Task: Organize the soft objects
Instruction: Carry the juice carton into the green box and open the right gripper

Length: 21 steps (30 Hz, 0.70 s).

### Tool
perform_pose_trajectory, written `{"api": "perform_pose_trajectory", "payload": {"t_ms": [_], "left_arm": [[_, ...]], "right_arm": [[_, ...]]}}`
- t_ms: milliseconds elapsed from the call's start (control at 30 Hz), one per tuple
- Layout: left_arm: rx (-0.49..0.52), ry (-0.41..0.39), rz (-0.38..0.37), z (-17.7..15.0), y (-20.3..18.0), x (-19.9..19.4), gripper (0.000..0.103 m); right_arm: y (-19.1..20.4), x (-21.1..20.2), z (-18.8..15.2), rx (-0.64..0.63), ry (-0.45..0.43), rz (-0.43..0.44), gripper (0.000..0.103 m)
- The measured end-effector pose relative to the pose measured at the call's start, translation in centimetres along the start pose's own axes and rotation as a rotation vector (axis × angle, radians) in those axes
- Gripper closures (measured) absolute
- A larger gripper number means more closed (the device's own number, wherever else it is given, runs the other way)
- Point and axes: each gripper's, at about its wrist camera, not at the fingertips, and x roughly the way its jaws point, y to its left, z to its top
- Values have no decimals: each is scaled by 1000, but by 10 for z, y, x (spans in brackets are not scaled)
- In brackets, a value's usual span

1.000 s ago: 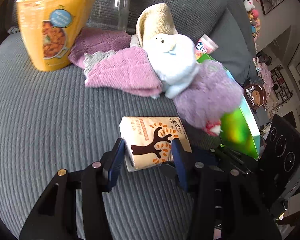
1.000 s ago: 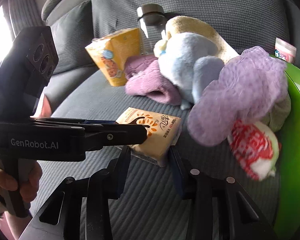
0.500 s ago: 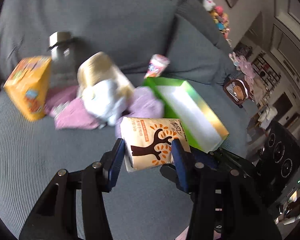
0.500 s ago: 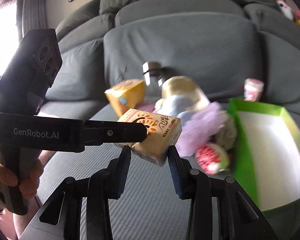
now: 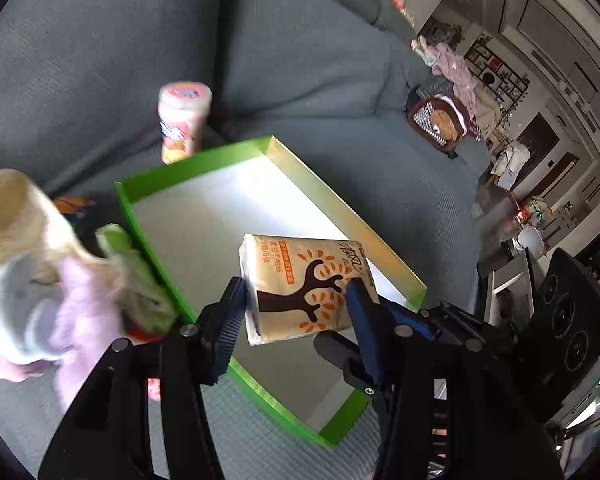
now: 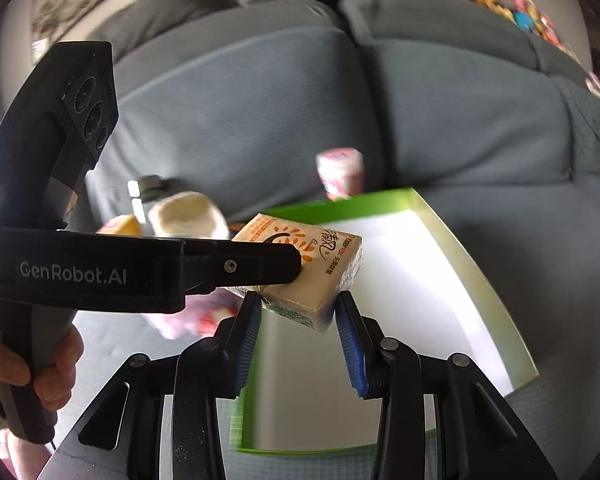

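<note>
Both handheld grippers are matte black plastic with angular, open-framed linkage arms joined by round silver pivot screws. The left gripper (image 5: 296, 304) carries blue ribbed pads (image 5: 230, 320) on the inner faces of its fingers. The right gripper (image 6: 298, 332) has the same blue ribbed pads (image 6: 246, 340). Seen from the right wrist camera, the left gripper's side bears white "GenRobot.AI" lettering, a small screw, and a faceted black head with three round lenses. A hand (image 6: 40, 368) wraps its grey handle.
</note>
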Motion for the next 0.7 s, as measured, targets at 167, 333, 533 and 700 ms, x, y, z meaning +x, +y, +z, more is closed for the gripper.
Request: {"api": "perform_pose_trajectory", "payload": {"t_ms": [167,333,533,700], "left_arm": [[-79,7,-20,4,5,13,16],[-98,-63,47,-5,16,-22,8],[-166,-172,62,-29,43,-85,1],[-257,-206,92,-66,70,-123,1]], "right_arm": [[-15,18,-7,77,41,-45,49],[-16,10,-15,73,33,-45,42],[23,-15,-14,-46,-27,71,40],[73,-19,-23,-175,-6,158,33]]}}
